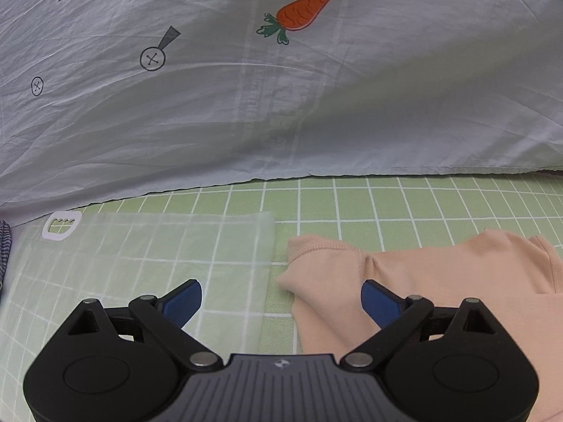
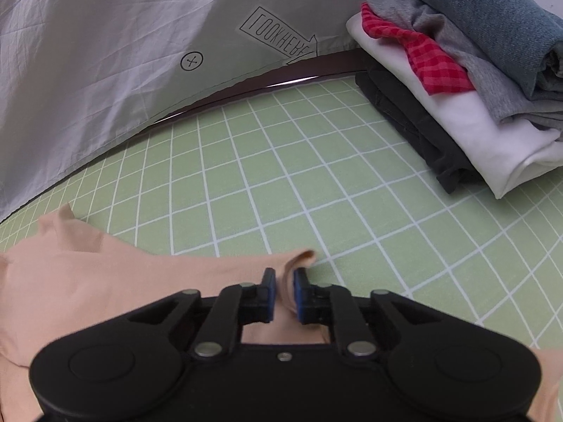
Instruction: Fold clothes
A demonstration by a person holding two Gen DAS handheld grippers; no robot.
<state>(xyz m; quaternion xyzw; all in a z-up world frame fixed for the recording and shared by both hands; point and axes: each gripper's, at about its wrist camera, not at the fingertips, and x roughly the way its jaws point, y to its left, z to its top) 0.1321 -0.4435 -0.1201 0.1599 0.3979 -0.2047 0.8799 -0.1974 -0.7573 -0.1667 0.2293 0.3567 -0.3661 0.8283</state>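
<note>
1. Soft peach garment (image 2: 88, 281) lies rumpled on the green grid-lined desk (image 2: 281, 176).
2. Both hand-held grippers angle downward.
3. Right hand-held gripper (image 2: 284, 293): blue pads pinched onto a fold at the garment's edge.
4. Left hand-held gripper (image 1: 281, 302): jaws spread wide, nothing held, poised over the garment's sleeve (image 1: 323, 263).

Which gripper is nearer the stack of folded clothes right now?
Right. The right gripper, shut on the peach shirt, has the stack of folded clothes ahead to its right; the left gripper sees no stack.
</note>
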